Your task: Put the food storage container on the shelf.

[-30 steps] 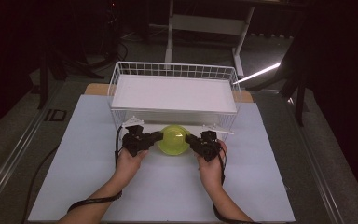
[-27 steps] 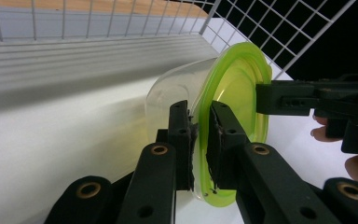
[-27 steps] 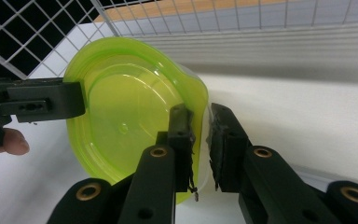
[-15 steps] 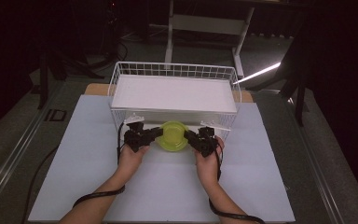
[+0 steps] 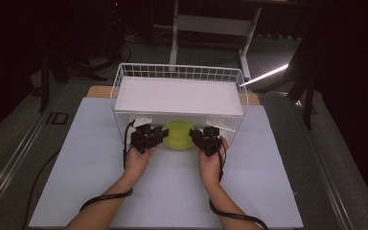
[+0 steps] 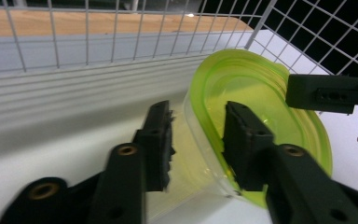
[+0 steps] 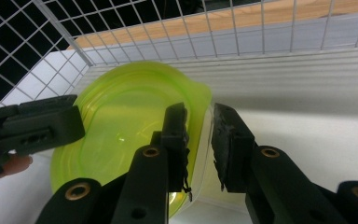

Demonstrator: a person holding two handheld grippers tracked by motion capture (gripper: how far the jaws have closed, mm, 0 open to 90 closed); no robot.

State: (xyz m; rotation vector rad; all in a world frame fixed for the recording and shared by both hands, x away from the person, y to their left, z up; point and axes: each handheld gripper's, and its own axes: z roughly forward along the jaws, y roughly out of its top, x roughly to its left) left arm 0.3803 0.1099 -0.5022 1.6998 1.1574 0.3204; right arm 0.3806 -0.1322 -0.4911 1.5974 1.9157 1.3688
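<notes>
Both hands have carried the green bowl forward, under the wire basket at the mat's far edge. Translucent lime plastic, it's tipped. Left gripper has just been opening astride its rim; right gripper straddles the opposite rim, pads apart

High view: fixed above the near edge of the table, facing forward and down; far off, taking in both forearms, the wire basket and floor beyond.

Left gripper view: mounted on the left gripper, looking along its two black jaws; very close, with the green container straddled at the rim just ahead.

Right gripper view: mounted on the right gripper, looking along its jaws from the opposite side; equally close.

Shared: green container and basket mesh in all three; each gripper view catching the opposite gripper across the container.
</notes>
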